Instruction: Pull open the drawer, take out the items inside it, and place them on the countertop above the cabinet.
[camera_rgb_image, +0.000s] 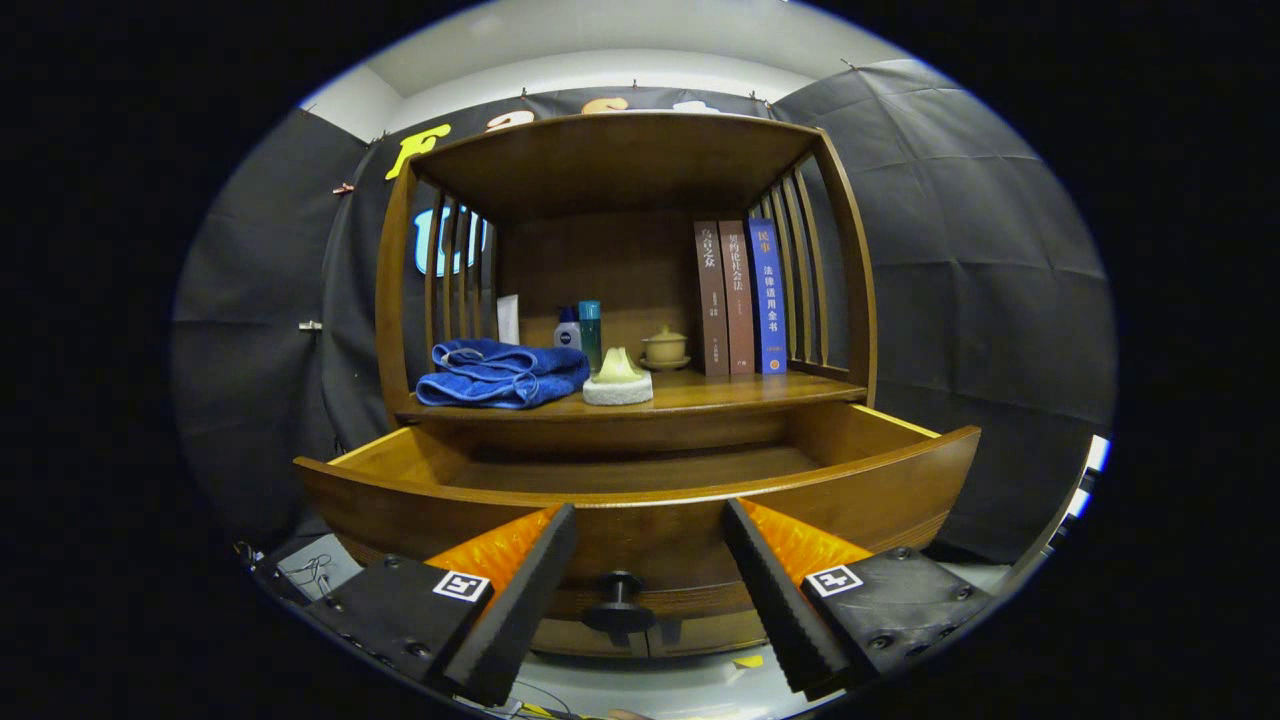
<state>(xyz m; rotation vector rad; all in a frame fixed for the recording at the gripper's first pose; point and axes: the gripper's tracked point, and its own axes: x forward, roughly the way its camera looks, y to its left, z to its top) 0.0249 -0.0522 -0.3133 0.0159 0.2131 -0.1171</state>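
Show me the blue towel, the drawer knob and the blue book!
blue towel (500, 374): gripper view, middle of its folds.
drawer knob (620, 585): gripper view, its round head.
blue book (767, 297): gripper view, its spine.

The wooden drawer (640, 500) stands pulled out of the cabinet, its curved front facing forward with a dark round knob (620, 600) at its centre. The visible drawer floor is bare. Above the drawer, on the worktop (720, 392), lie a folded blue towel (500, 374) and a pale sponge-like item (618, 380) beside it.
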